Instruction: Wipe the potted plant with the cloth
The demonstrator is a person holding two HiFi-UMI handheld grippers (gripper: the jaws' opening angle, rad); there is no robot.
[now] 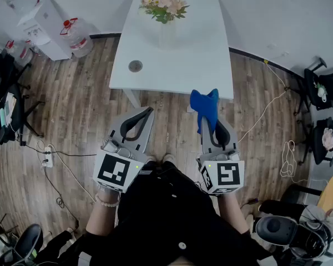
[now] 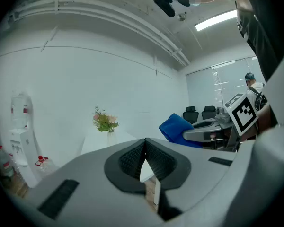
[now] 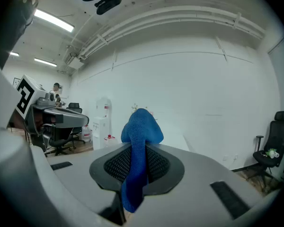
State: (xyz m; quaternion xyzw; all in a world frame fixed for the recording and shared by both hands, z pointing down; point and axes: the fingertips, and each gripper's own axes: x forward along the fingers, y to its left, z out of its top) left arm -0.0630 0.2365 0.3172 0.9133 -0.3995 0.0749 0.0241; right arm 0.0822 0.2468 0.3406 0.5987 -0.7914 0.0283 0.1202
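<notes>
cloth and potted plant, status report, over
Left gripper shut, empty. Right gripper shut on blue cloth. Potted plant at far edge of white table, not yet reached. Nothing seen in the way.

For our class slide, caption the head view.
Right gripper grips blue cloth; left gripper shut, empty; potted plant on table.

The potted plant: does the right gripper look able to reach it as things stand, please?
Probably not yet: the right gripper, shut on the blue cloth, is short of the table, the potted plant at its far end; nothing blocks the way.
</notes>
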